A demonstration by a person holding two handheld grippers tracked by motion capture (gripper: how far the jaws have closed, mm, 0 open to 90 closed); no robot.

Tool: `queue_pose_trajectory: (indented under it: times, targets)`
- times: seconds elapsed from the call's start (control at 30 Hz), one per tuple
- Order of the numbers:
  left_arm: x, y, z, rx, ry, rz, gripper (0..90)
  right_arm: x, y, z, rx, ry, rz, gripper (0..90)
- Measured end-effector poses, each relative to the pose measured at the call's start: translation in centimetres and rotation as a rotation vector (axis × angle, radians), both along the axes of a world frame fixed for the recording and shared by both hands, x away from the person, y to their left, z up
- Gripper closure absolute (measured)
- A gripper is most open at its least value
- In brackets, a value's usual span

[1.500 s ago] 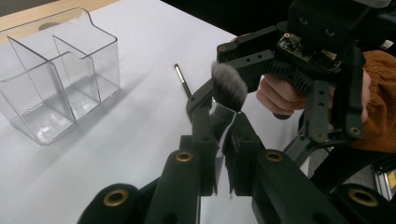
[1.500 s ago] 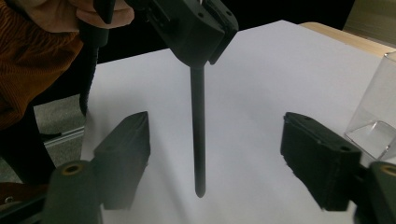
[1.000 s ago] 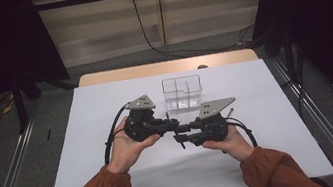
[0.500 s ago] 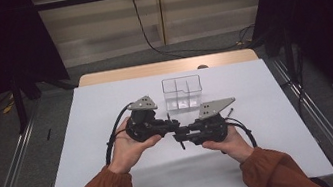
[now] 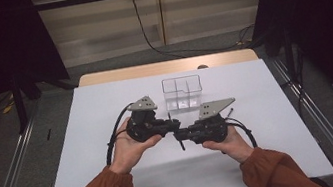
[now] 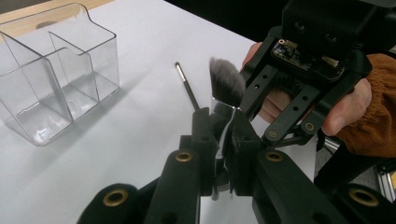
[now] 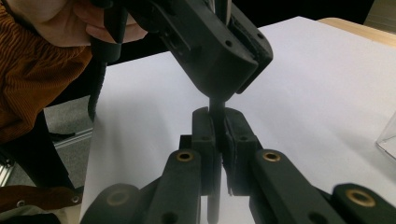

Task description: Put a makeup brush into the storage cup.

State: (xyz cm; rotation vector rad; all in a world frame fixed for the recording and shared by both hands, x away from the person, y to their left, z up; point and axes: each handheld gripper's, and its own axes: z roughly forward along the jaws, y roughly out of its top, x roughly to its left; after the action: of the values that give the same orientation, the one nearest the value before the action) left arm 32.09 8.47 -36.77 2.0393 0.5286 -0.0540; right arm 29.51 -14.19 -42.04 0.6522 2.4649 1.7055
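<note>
— Black jaws first: how do they stand?
— Left gripper (image 5: 172, 124) is clamped on the silver ferrule of the makeup brush (image 6: 226, 84); right gripper (image 5: 181, 134) has just been closing and now pinches the brush's dark handle (image 7: 215, 109); both meet nose to nose above the white table (image 5: 85, 136).
— And around them?
— Clear divided organiser (image 5: 182, 91) stands just beyond, apart from both; a thin dark stick (image 6: 187, 87) lies beside it on the table.

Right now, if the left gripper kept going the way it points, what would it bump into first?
Most likely the right gripper: the left gripper points toward it, and both clamp the same makeup brush. The clear organizer sits off to the side.
</note>
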Motion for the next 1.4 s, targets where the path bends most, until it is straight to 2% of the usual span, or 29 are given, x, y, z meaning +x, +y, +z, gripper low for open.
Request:
queue_pose_trajectory:
  times: [0.17,0.3,0.53,0.87,0.97,1.0,1.2,1.3,1.4]
  targets:
    - [0.1,0.1,-0.2,-0.018,0.005,0.004,83.1,0.0,-0.1,0.0,0.002,-0.001,-0.007,84.0]
    - [0.0,0.1,-0.2,-0.022,-0.010,0.010,81.9,0.0,-0.1,0.1,0.006,-0.003,-0.008,84.1]
    - [-0.3,0.1,-0.7,-0.039,-0.025,0.035,71.0,0.1,-0.4,0.2,0.009,-0.008,-0.028,84.1]
    - [-0.7,0.5,-0.5,-0.084,-0.059,0.074,43.9,0.2,-0.7,0.2,0.004,-0.013,-0.051,84.1]
    - [-0.9,0.7,-0.5,-0.084,-0.062,0.048,39.5,0.3,-0.7,0.3,0.006,-0.018,-0.055,84.1]
    - [-1.0,0.9,-0.5,-0.082,-0.065,0.054,38.8,0.3,-0.8,0.3,0.007,-0.019,-0.057,84.1]
    - [-1.1,1.7,-0.6,-0.065,-0.112,0.124,21.3,0.3,-0.8,0.3,0.008,-0.022,-0.063,84.1]
    - [-1.1,2.2,-0.8,-0.053,-0.117,0.145,15.9,0.3,-0.9,0.3,0.010,-0.023,-0.066,84.1]
    - [-1.1,2.6,-1.1,-0.067,-0.118,0.160,10.1,0.4,-1.0,0.3,0.012,-0.023,-0.070,84.1]
